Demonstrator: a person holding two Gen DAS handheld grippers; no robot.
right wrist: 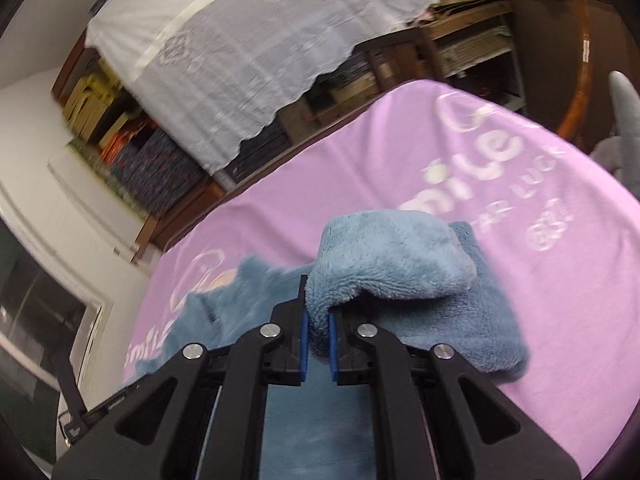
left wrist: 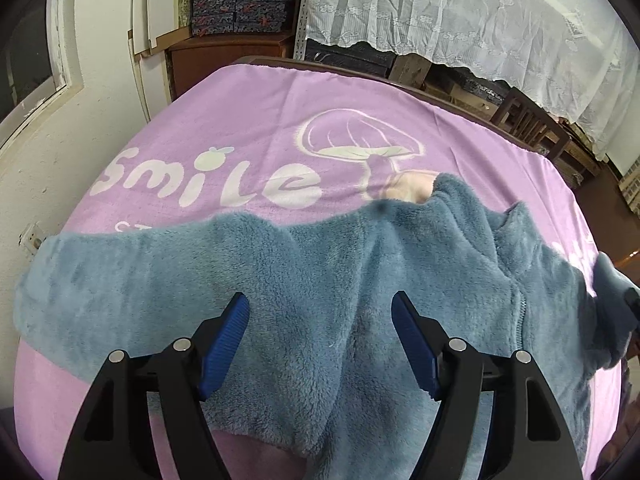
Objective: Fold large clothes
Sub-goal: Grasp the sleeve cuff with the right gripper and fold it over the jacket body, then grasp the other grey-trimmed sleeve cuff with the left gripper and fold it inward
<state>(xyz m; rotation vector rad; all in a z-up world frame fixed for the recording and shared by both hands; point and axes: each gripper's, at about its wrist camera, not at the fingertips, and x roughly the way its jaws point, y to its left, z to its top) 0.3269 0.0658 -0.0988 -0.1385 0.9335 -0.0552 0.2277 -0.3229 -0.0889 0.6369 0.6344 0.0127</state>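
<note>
Lilac "smile" blanket point(left wrist: 248, 120) over worktop, carrying plush blue fleece jacket point(left wrist: 320, 264) (zip front), spread flat. Left gripper point(left wrist: 320, 316) fingers parted above jacket, gripping nothing; right gripper point(right wrist: 318, 294) fingers pinched on raised sleeve fold.

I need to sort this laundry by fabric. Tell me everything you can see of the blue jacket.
The blue jacket is thick, fluffy fleece with a zip down the front. It lies spread on the purple blanket, one sleeve stretched out flat. The right claw pinches a folded part and lifts it; the left claw hangs open above it.
</note>
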